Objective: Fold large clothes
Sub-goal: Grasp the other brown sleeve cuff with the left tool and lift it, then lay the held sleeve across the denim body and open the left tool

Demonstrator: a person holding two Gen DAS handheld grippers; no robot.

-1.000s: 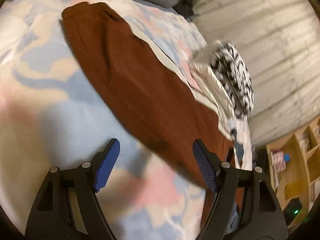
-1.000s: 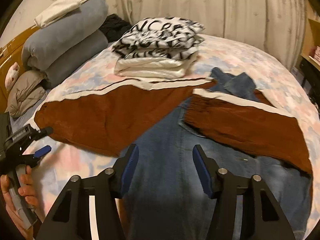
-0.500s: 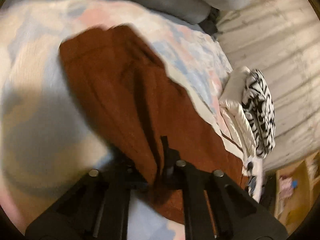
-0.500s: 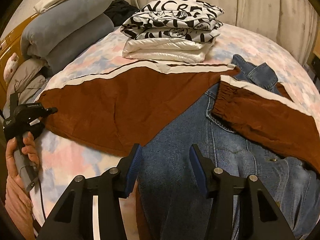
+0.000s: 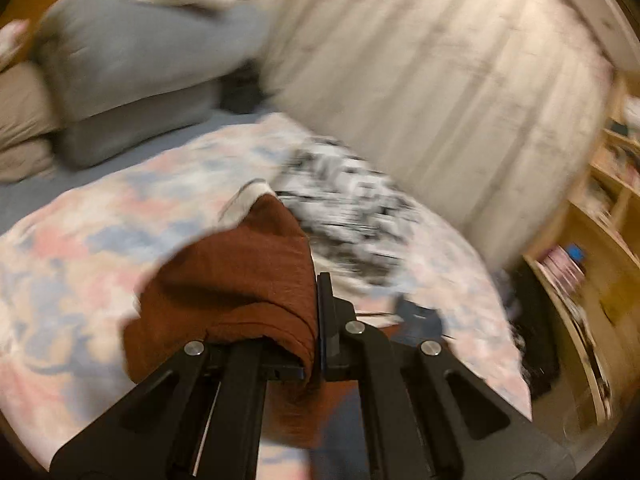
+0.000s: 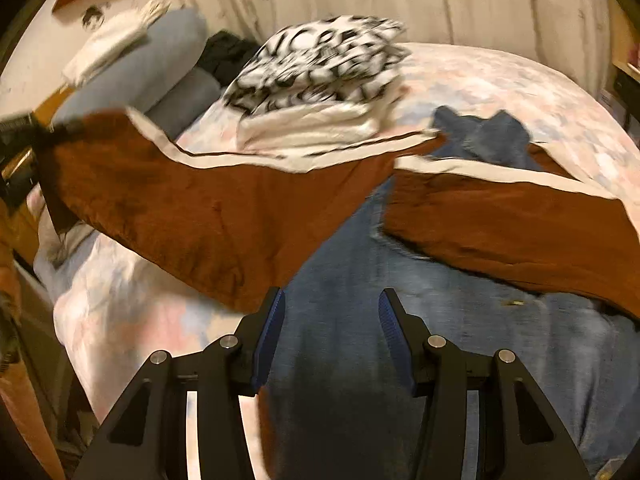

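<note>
Now left gripper [image 5: 316,344] clamps brown garment [image 6: 192,204] hem, lifted; right gripper [image 6: 330,340] half-open, empty, over jeans [image 6: 360,280].

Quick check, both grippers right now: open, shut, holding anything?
Left gripper: shut on the brown garment.
Right gripper: open, holding nothing, above the blue jeans.

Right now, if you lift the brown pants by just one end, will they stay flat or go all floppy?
Probably floppy: the brown pants already sag between the left hand-held gripper, shut on one leg end, and the bed. They look fairly light, since one pinch holds that end up. The rest would likely drag across the blue jeans.
</note>
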